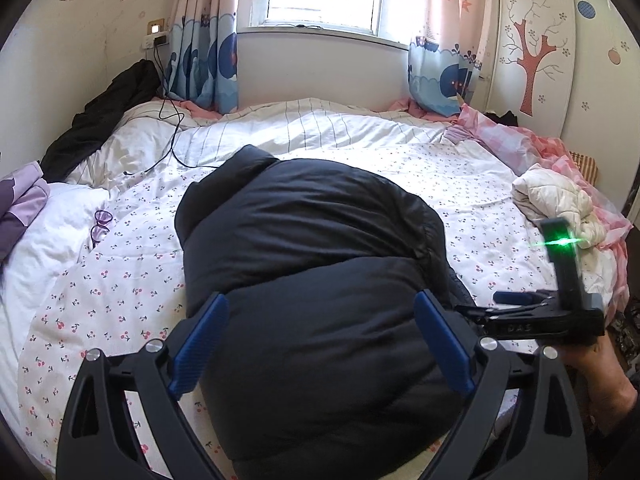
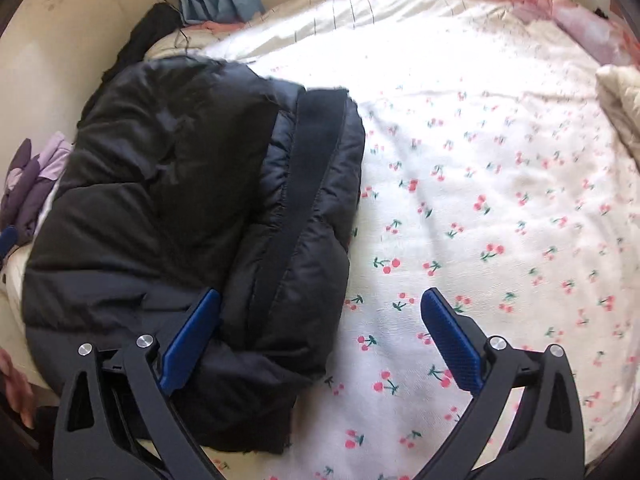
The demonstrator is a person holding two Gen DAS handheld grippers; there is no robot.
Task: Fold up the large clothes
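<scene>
On the bed (image 1: 120, 280) lies a folded black jacket (image 1: 320, 280); left gripper (image 1: 320, 344) and right gripper (image 2: 320, 344) hover above it, jaws released.

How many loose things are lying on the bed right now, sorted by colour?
Black: 2, the folded puffer jacket and a dark garment by the wall.
Cream: 1, a quilted bundle.
Purple: 2, a garment and glasses.
Total: 5

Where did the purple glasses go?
In the left wrist view, the purple glasses lie on the cherry-print sheet, left of the folded black puffer jacket, beside the purple cloth at the bed's left edge.
</scene>
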